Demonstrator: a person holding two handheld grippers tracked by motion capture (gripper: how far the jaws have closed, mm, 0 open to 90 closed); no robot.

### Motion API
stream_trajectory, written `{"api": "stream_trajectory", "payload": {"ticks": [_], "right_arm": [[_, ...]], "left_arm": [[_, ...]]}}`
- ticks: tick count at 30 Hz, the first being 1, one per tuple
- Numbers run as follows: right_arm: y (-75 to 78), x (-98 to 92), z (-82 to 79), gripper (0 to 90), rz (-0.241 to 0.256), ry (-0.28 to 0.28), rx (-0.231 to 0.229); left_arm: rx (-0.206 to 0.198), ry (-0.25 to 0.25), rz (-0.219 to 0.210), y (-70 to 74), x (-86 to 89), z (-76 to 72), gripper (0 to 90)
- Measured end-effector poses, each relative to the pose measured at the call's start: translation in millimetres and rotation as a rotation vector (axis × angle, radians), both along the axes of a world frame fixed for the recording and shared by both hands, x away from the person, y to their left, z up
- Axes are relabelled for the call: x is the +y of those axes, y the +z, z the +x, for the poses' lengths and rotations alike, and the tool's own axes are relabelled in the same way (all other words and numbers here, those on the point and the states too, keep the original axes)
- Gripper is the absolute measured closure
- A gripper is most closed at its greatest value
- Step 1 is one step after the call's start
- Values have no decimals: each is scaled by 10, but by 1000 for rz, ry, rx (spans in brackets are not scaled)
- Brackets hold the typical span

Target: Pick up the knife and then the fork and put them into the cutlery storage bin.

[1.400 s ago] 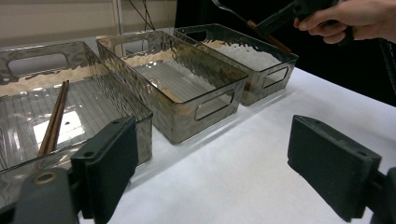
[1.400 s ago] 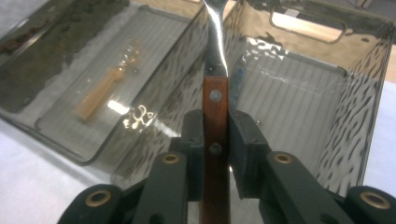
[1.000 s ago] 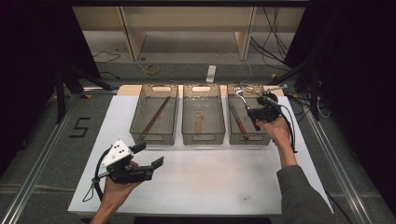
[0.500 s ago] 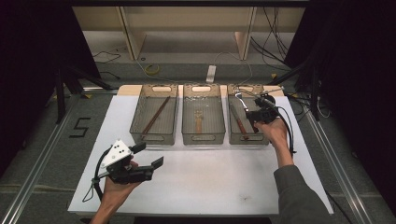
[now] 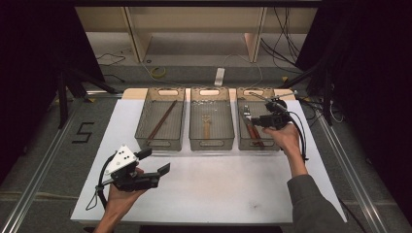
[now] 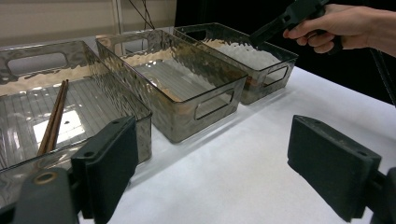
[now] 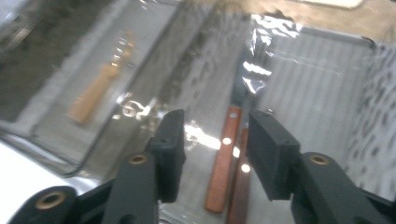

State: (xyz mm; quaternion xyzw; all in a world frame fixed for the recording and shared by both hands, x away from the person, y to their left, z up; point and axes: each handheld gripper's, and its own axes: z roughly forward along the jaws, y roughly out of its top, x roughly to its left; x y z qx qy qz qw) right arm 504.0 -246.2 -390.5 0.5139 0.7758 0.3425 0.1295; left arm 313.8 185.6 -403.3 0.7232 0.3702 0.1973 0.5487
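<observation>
Three clear bins stand in a row at the back of the white table [image 5: 218, 189]. The left bin [image 5: 160, 124] holds a pair of brown chopsticks [image 5: 162, 119], which also lie in the left gripper view [image 6: 53, 116]. In the middle bin [image 5: 210, 124] lies a wooden-handled fork [image 5: 207, 125]. My right gripper [image 5: 255, 120] hovers open over the right bin [image 5: 257, 124], just above two wooden-handled knives [image 7: 223, 158], with nothing between its pads. My left gripper [image 5: 156, 161] is open above the table's front left, empty and pointing at the bins [image 6: 219, 163].
The bins have tall rippled walls with handle cut-outs [image 6: 212, 103]. Bare white table spreads in front of them. Cables [image 5: 303, 141] trail at the right edge. Beyond the table stand shelf legs and a dark floor marked with a 5 [image 5: 83, 132].
My right gripper has shifted slightly left and lower over the right bin. The left gripper has stayed in place.
</observation>
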Motion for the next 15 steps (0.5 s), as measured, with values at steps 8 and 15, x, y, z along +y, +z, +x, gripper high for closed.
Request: {"api": "stream_trajectory", "payload": {"ticks": [8, 15], "right_arm": [[164, 127, -261, 416, 45, 72, -94], [224, 210, -526, 359, 79, 113, -159]], "left_arm": [[1, 1, 1, -2, -5, 1, 160], [5, 0, 4, -8, 1, 3, 160]]}}
